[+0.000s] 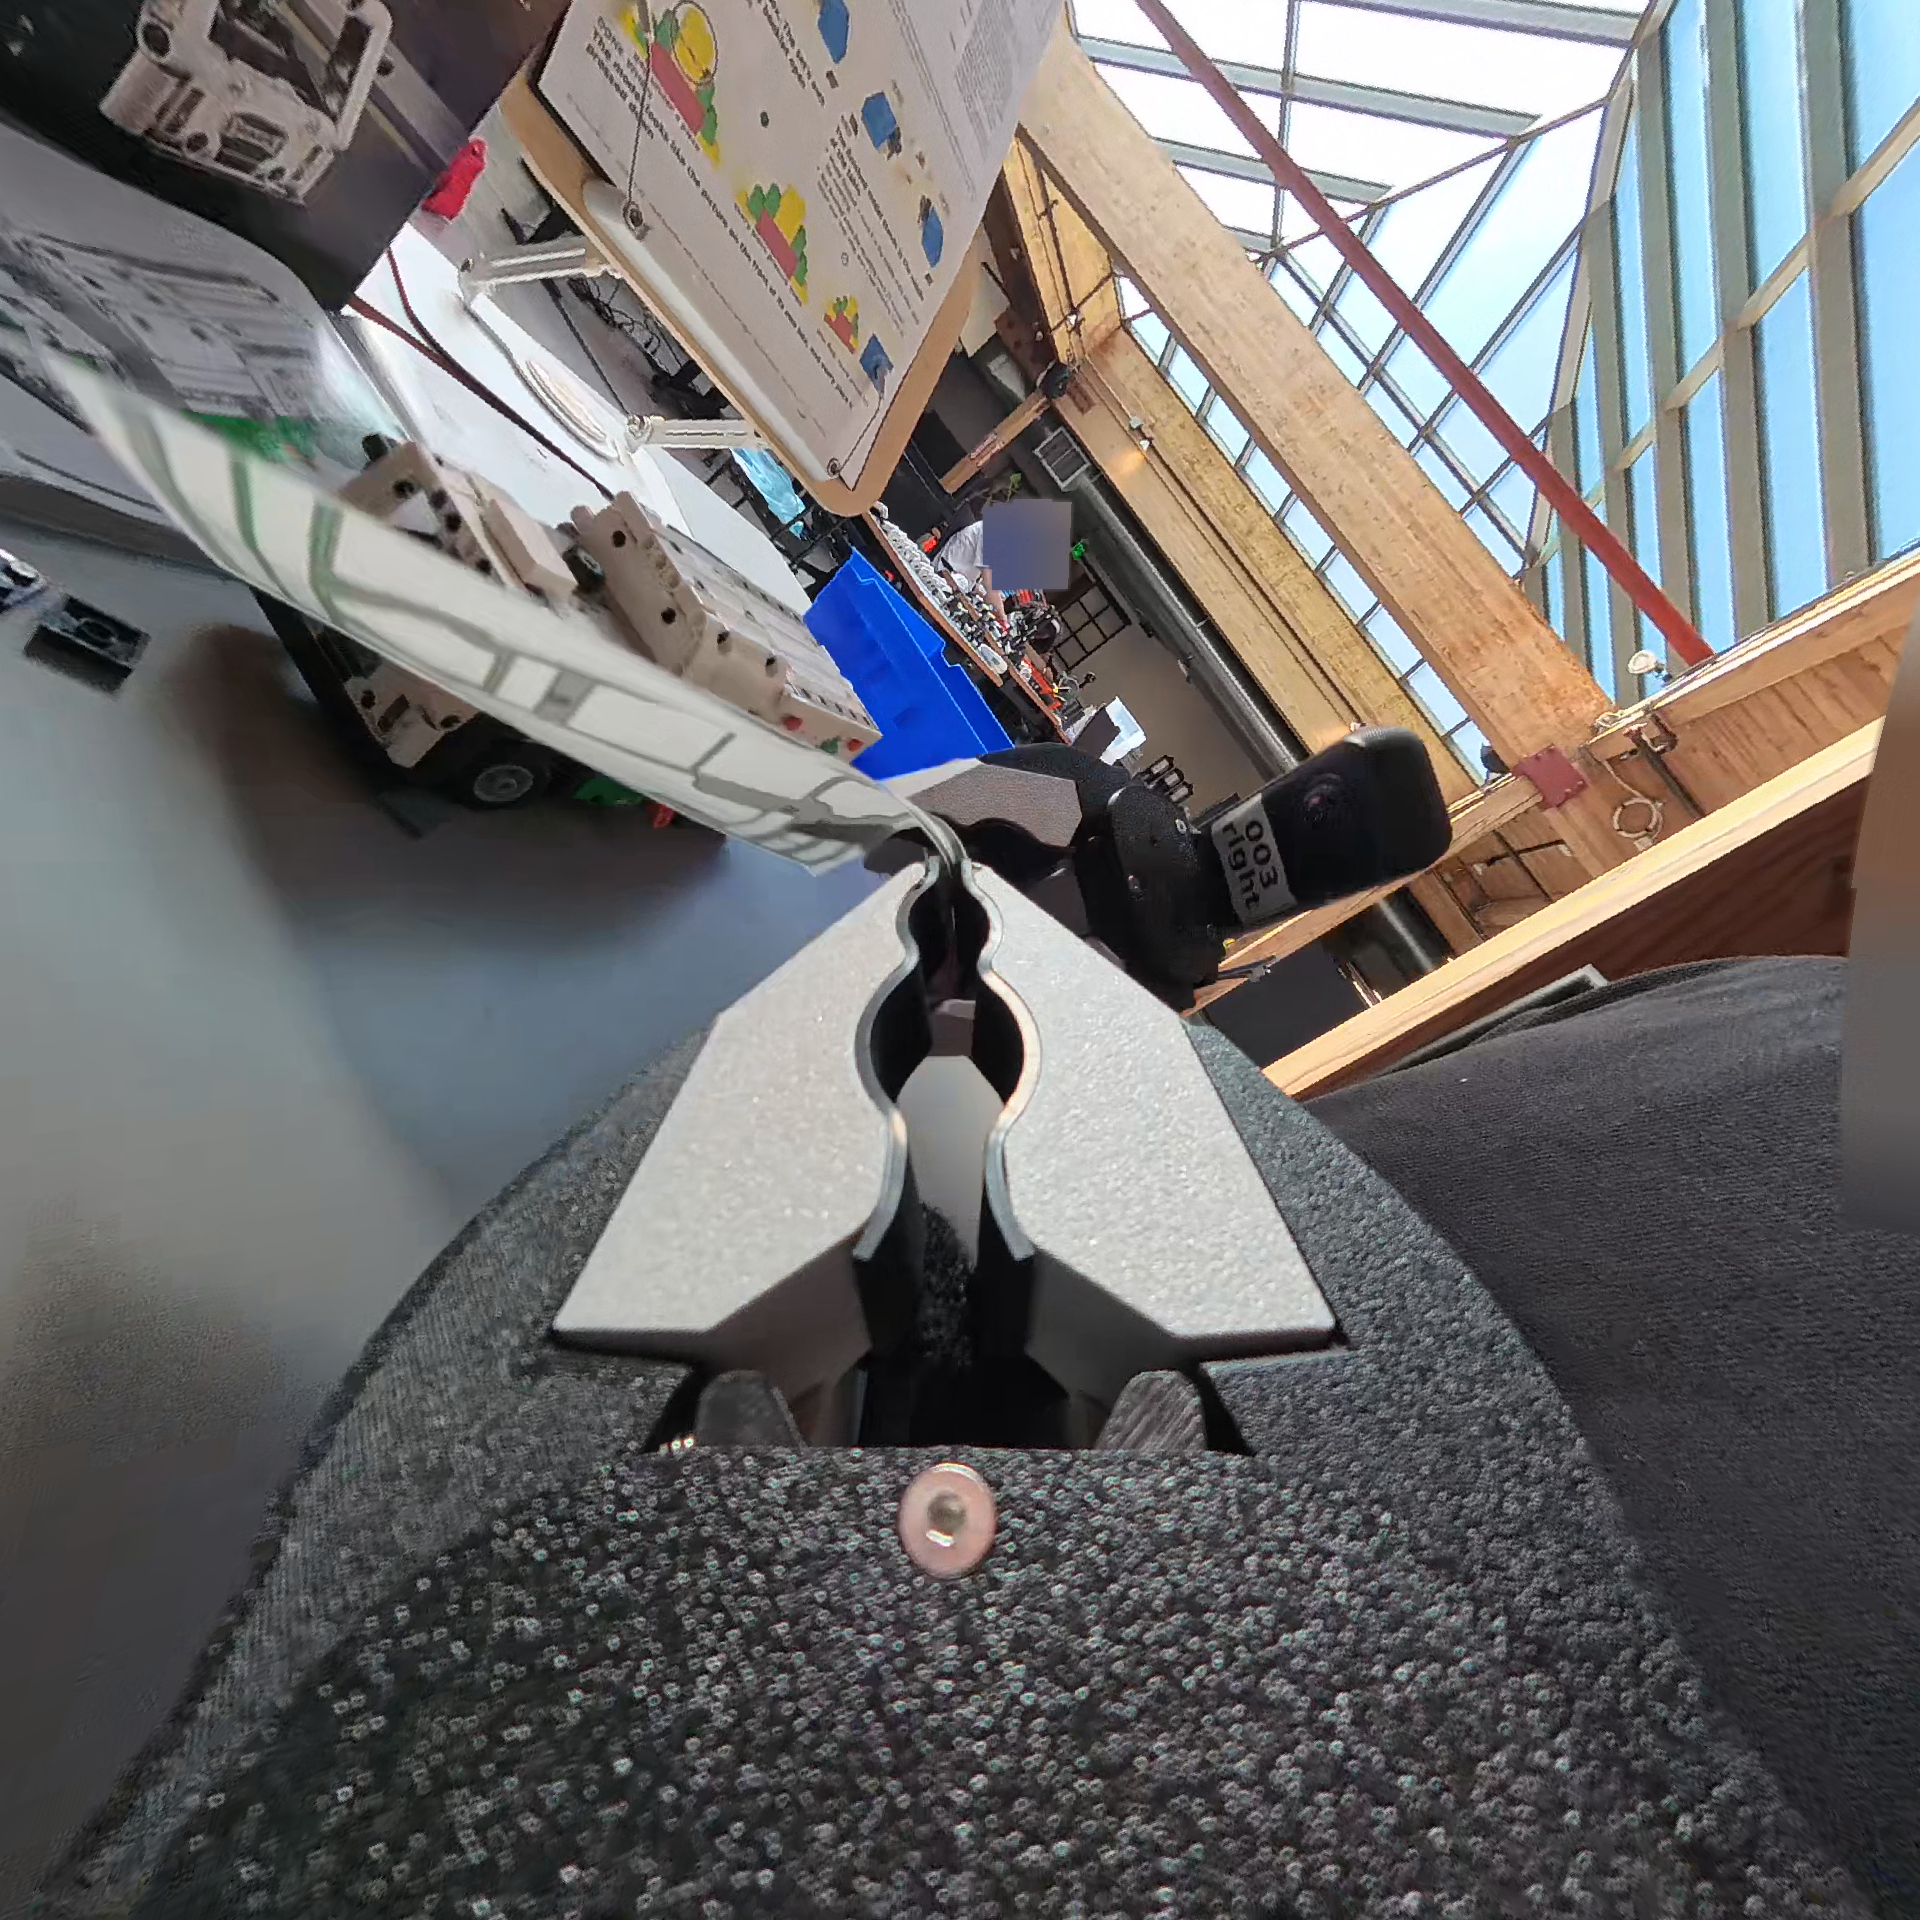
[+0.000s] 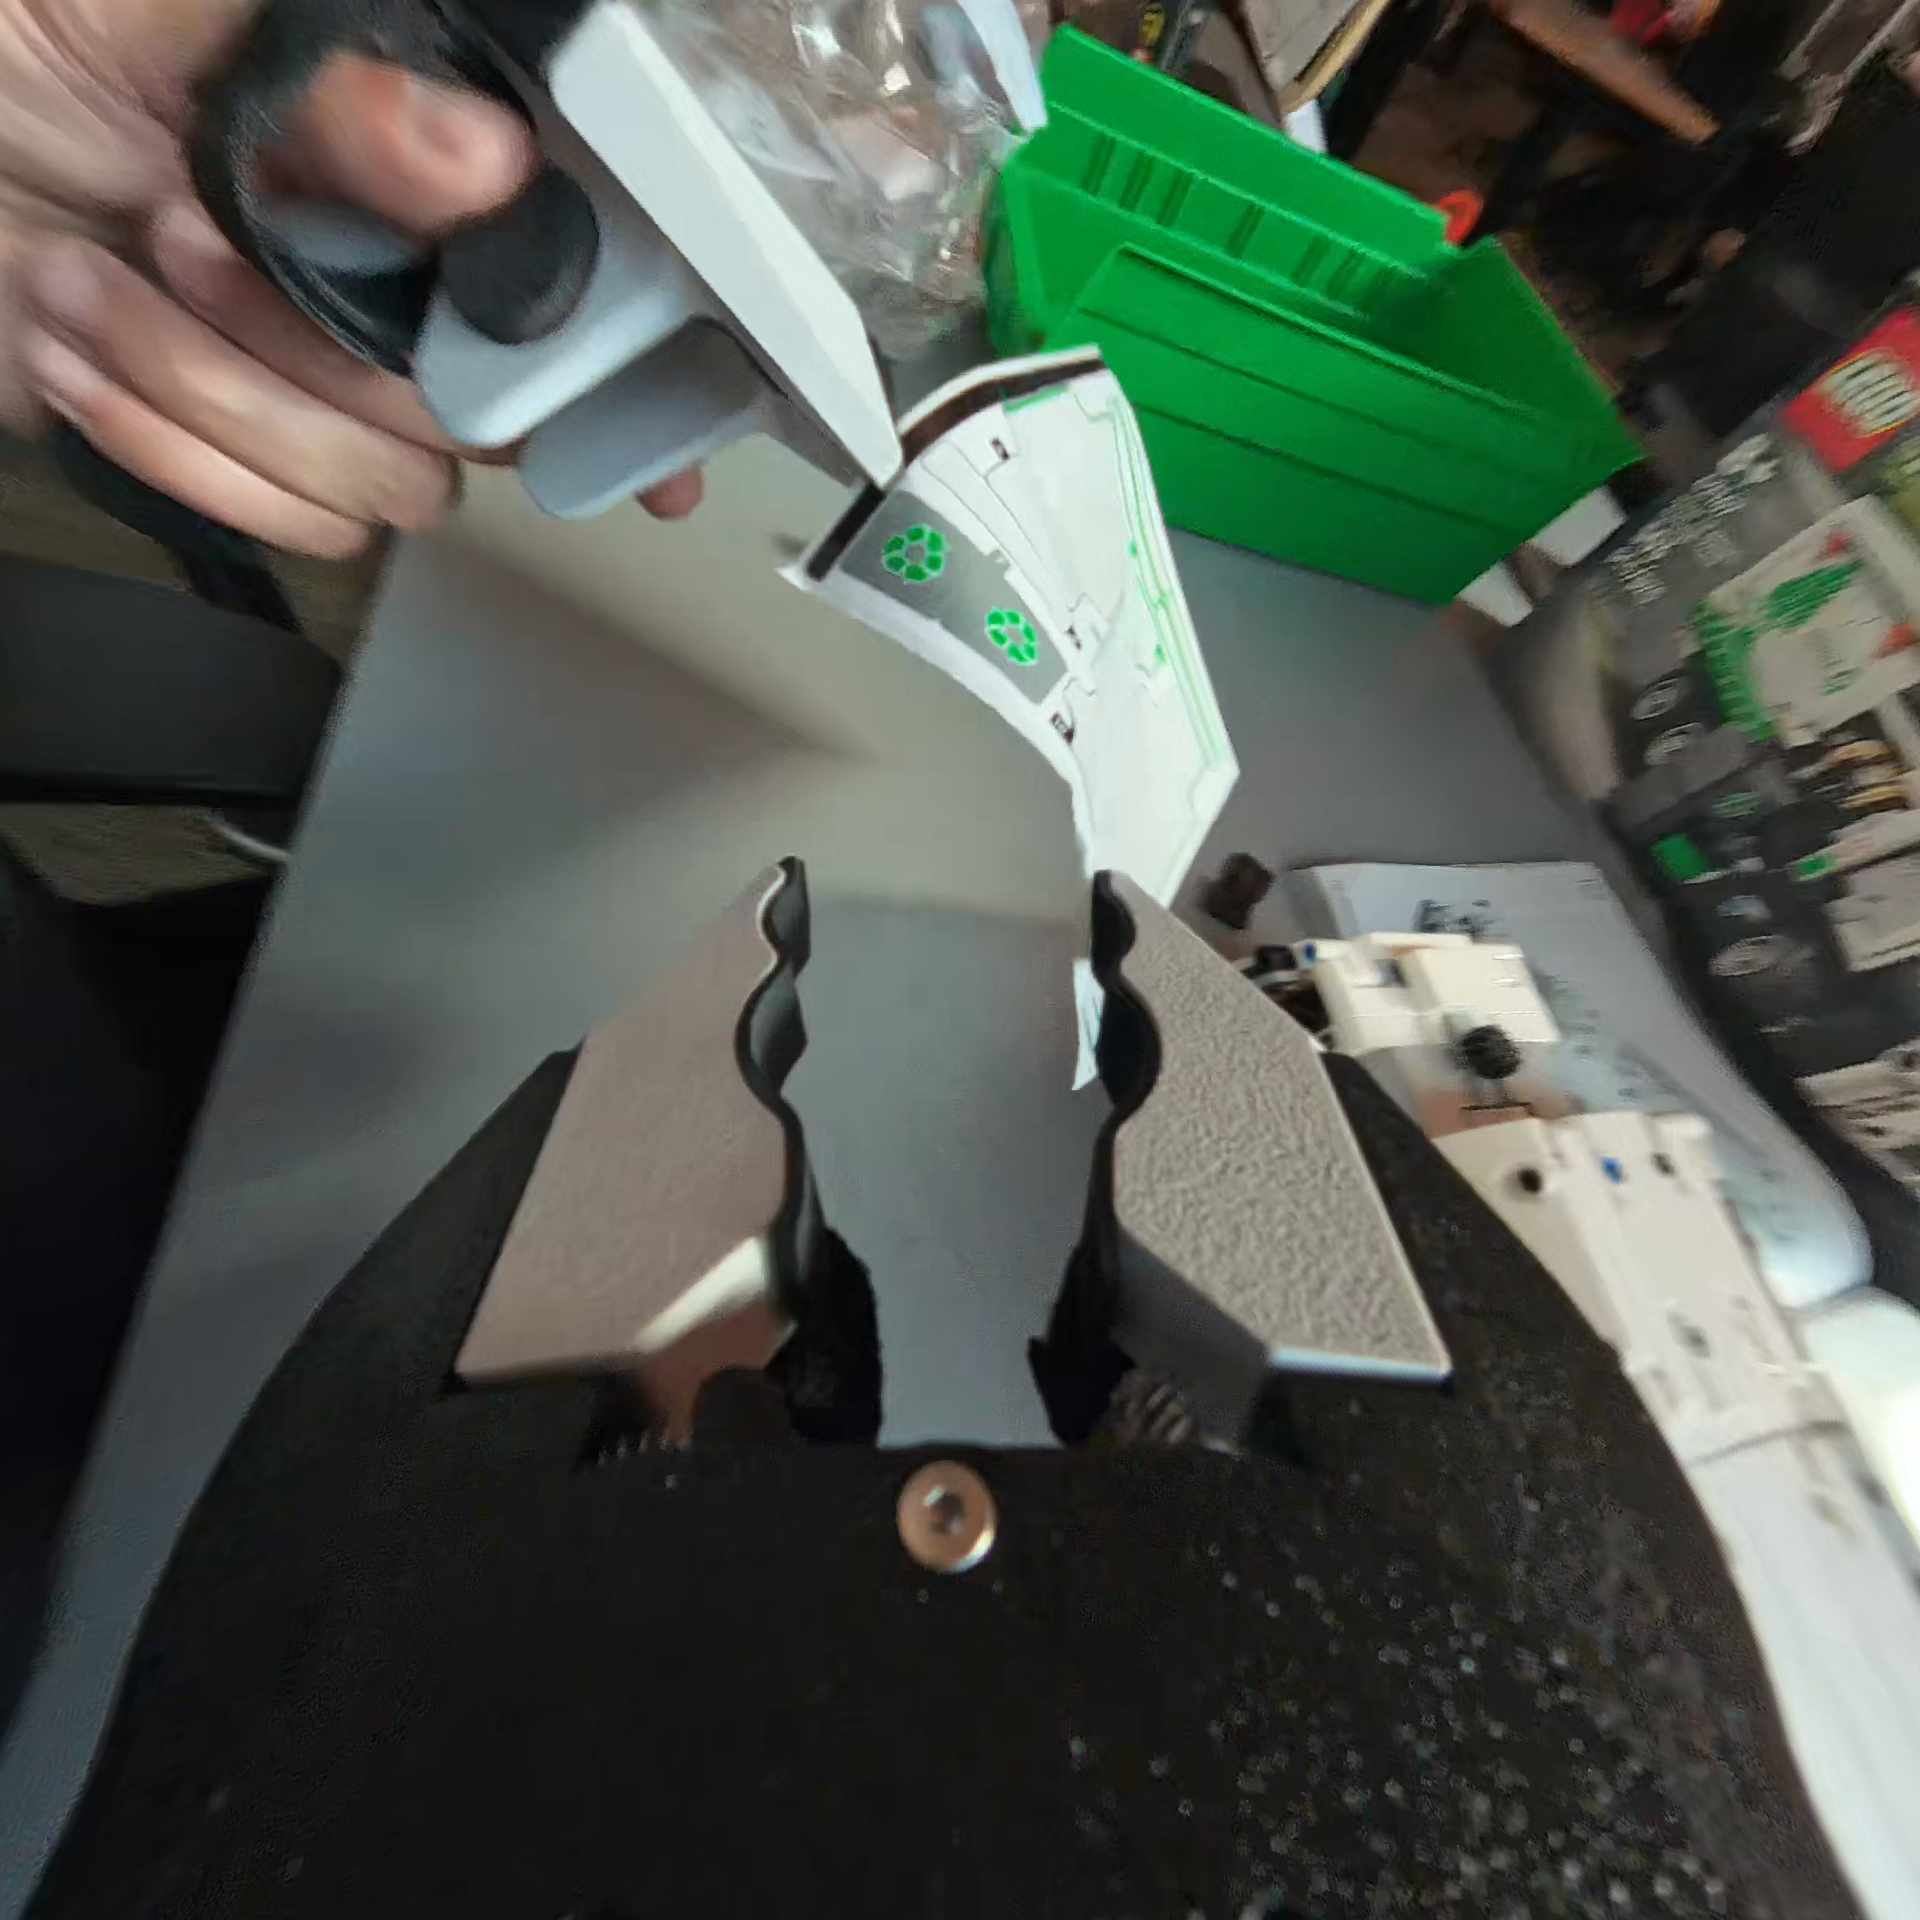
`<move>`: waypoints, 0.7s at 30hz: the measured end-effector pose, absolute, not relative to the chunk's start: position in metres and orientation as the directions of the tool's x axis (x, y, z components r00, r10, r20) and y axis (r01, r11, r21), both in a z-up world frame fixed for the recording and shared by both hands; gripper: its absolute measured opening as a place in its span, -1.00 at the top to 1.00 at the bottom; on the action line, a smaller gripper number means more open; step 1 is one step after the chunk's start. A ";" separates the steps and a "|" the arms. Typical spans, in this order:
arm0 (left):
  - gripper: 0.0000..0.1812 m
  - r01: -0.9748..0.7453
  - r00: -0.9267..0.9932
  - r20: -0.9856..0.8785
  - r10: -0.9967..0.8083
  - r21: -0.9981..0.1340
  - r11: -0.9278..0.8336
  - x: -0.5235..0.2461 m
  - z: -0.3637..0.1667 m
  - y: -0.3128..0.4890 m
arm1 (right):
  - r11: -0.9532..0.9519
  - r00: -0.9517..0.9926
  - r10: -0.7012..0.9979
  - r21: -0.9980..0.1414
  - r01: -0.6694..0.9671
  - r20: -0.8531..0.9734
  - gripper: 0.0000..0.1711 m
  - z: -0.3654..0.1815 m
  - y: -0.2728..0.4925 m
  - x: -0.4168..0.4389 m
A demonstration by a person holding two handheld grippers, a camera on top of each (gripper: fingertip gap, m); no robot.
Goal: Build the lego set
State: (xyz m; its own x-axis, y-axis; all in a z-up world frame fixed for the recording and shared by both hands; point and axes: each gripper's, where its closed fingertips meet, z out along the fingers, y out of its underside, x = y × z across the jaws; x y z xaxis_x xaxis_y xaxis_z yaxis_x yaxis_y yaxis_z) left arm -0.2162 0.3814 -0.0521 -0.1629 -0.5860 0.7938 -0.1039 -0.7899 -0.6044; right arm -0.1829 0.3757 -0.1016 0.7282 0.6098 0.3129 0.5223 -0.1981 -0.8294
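My left gripper (image 1: 940, 878) is shut on the corner of a white sticker sheet (image 1: 468, 623) with green and grey decals, and holds it in the air above the grey table. The sheet curves down in the right wrist view (image 2: 1091, 623), where the left gripper (image 2: 862, 499) pinches its top corner. My right gripper (image 2: 940, 904) is open and empty, its right finger close to the sheet's lower edge. It also shows in the left wrist view (image 1: 1039, 800), just beyond the left fingertips. A part-built white lego truck (image 1: 665, 613) (image 2: 1507, 1091) stands on the table.
Green bins (image 2: 1299, 343) stand at the table's far side, with a blue bin (image 1: 904, 665) farther off. The instruction booklet (image 2: 1558, 914) lies under the truck, next to the lego box (image 2: 1818, 623). A small black piece (image 1: 88, 634) lies loose. A hand (image 2: 156, 312) holds the left gripper.
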 end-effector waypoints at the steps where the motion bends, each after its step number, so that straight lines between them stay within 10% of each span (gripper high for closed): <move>1: 1.00 -0.092 -0.161 0.783 -0.601 -0.618 -0.781 -0.216 -0.050 0.383 | -0.238 0.727 0.657 -0.860 0.452 0.201 0.39 -0.097 0.366 -0.186; 11: 1.00 -0.047 -0.084 0.761 -0.643 -0.648 -0.760 -0.205 -0.053 0.391 | -0.326 0.845 0.532 -0.932 0.160 -0.041 0.39 -0.009 0.351 -0.167; 21: 1.00 -0.030 -0.165 0.744 -0.647 -0.660 -0.751 -0.198 -0.040 0.371 | -0.421 0.777 0.615 -0.889 0.179 -0.135 0.57 -0.057 0.368 -0.208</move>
